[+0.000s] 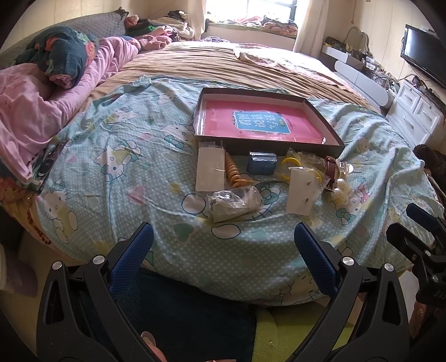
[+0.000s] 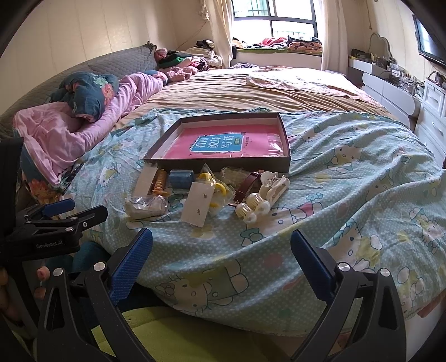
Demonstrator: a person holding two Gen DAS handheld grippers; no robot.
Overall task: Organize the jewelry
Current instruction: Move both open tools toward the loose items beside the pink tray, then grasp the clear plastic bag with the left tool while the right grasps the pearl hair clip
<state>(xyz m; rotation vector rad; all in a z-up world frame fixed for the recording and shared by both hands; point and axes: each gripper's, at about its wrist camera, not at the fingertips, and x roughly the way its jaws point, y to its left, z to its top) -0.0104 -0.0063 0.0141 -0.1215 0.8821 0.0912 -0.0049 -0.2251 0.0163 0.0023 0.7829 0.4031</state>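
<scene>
A shallow dark box tray (image 1: 333,129) (image 2: 284,164) with a pink book inside lies on the Hello Kitty bedspread. In front of it lie jewelry items: a white earring card (image 1: 302,189) (image 2: 198,204), another white card (image 1: 210,168), an orange spiral band (image 1: 234,171) (image 2: 160,182), a small blue box (image 1: 262,163) (image 2: 181,175), a clear bag (image 1: 234,203) (image 2: 145,206), yellow rings (image 1: 291,161) (image 2: 206,176), a brown strap (image 2: 246,182) and white hair clips (image 1: 341,192) (image 2: 267,189). My left gripper (image 1: 223,236) and right gripper (image 2: 221,242) are open and empty, held short of the items near the bed's edge.
Pink and dark floral bedding (image 1: 55,83) is piled at the left. White drawers (image 1: 415,111) and a television (image 1: 423,53) stand at the right. A window (image 2: 276,19) is at the far end. The right gripper shows at the right edge of the left wrist view (image 1: 418,222).
</scene>
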